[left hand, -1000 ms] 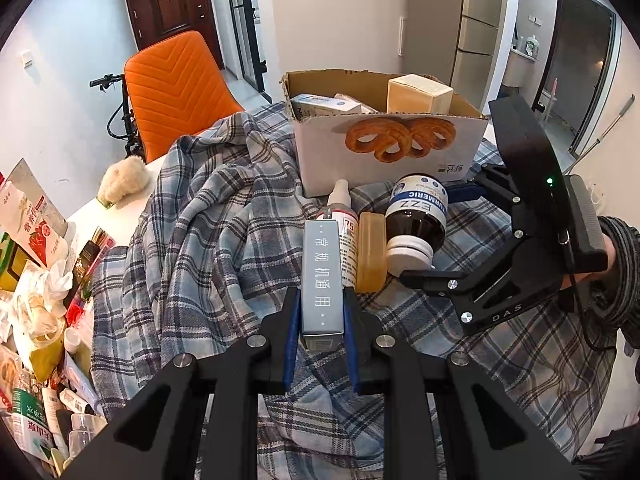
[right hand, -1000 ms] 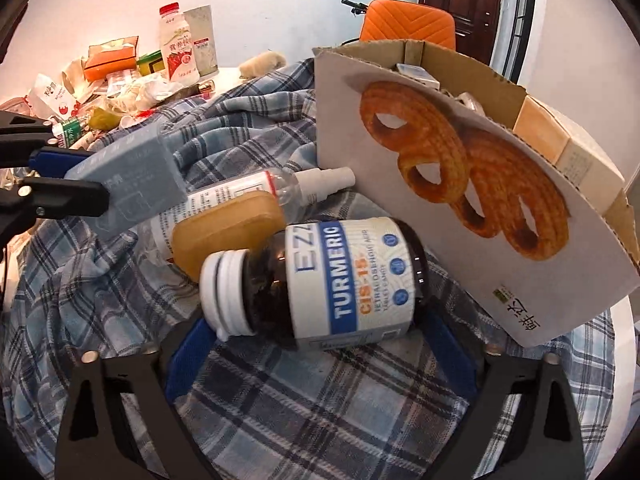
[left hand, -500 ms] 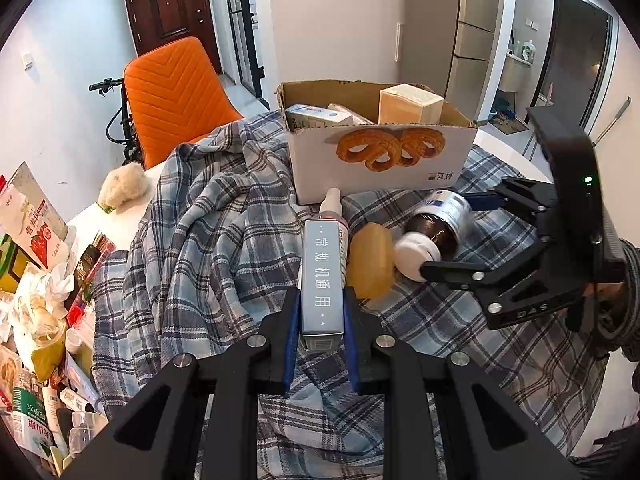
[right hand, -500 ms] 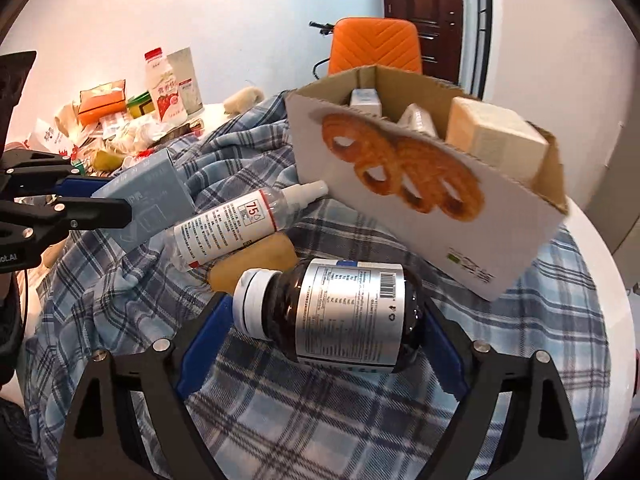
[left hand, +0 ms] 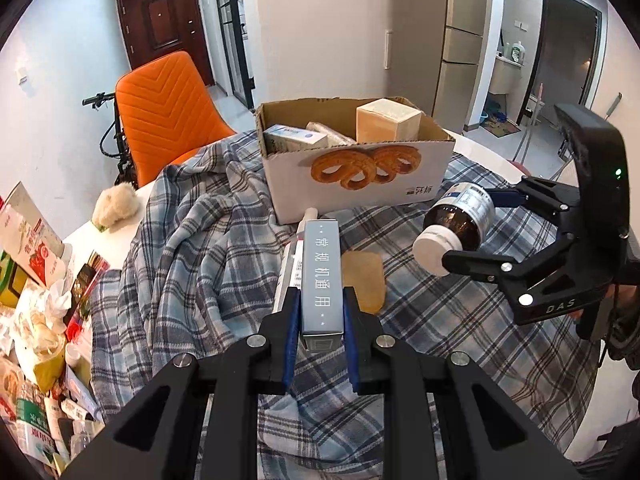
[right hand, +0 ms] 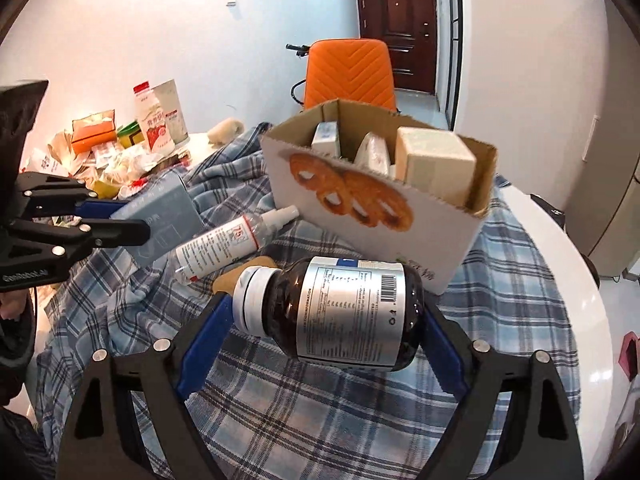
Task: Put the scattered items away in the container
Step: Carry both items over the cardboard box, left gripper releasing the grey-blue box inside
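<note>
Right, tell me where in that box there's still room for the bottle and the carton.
Inside the cardboard box the right end is filled by a beige carton, with a wrapped packet and a small blue-white box beside it. The barest gap seems to be the near-left corner, behind the pretzel print. The brown bottle and grey carton are both held above the plaid cloth.

We see an orange chair (left hand: pixel 164 112) behind the white surface (left hand: pixel 108 236), a dark wooden door (left hand: pixel 160 24) beyond it and a bicycle handlebar (left hand: pixel 98 100) poking out at the chair's side. A blue plaid blanket (left hand: pixel 208 248) is rumpled over the surface. At its far edge we find a fluffy beige ball (left hand: pixel 116 208), a strawberry milk bottle (right hand: pixel 154 120) and an orange tissue box (right hand: pixel 93 130) among crumpled wrappers.
</note>
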### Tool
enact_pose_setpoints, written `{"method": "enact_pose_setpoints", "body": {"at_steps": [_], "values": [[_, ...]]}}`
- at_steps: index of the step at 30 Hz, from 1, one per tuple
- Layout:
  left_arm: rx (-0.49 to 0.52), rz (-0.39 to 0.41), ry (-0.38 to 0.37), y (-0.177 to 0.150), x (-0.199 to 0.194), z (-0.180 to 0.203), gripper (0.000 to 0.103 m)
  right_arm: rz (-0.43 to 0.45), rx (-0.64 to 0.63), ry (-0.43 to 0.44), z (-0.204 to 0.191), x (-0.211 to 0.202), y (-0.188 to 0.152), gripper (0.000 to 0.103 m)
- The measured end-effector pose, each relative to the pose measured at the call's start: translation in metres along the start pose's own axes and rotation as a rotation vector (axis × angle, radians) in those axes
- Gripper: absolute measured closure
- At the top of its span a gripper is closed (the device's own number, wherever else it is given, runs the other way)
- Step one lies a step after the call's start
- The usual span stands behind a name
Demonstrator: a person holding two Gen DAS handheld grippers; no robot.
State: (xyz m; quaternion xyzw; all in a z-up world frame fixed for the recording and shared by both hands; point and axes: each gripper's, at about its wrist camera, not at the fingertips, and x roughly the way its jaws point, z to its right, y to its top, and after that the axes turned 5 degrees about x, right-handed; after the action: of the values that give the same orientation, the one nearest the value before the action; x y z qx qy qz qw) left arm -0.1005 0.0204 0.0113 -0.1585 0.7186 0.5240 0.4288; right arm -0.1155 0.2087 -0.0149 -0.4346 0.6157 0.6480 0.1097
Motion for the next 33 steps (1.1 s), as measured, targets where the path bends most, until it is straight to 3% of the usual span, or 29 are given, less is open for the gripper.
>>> {"method": "enact_pose_setpoints", "body": {"at_steps": [6,11,16,27,33], "values": [[0.025,0.015,0.035,0.021,0.004,0.001,0.082,0.047,-0.007,-0.025,0.006,-0.015,0.021,0.015],[0.010,0.030,0.010,0.044,0.010,-0.003,0.082,0.083,0.015,-0.031,0.015,-0.018,0.042,0.015],[-0.031,0.033,-0.003,0.070,0.020,-0.012,0.082,0.098,0.051,-0.038,0.024,-0.011,0.061,0.015],[-0.017,0.066,0.013,0.114,0.040,-0.017,0.082,0.114,0.106,-0.056,0.043,0.007,0.087,0.015],[-0.054,0.055,0.004,0.134,0.058,-0.034,0.082,0.135,0.062,-0.064,0.035,0.017,0.117,0.015]]}}
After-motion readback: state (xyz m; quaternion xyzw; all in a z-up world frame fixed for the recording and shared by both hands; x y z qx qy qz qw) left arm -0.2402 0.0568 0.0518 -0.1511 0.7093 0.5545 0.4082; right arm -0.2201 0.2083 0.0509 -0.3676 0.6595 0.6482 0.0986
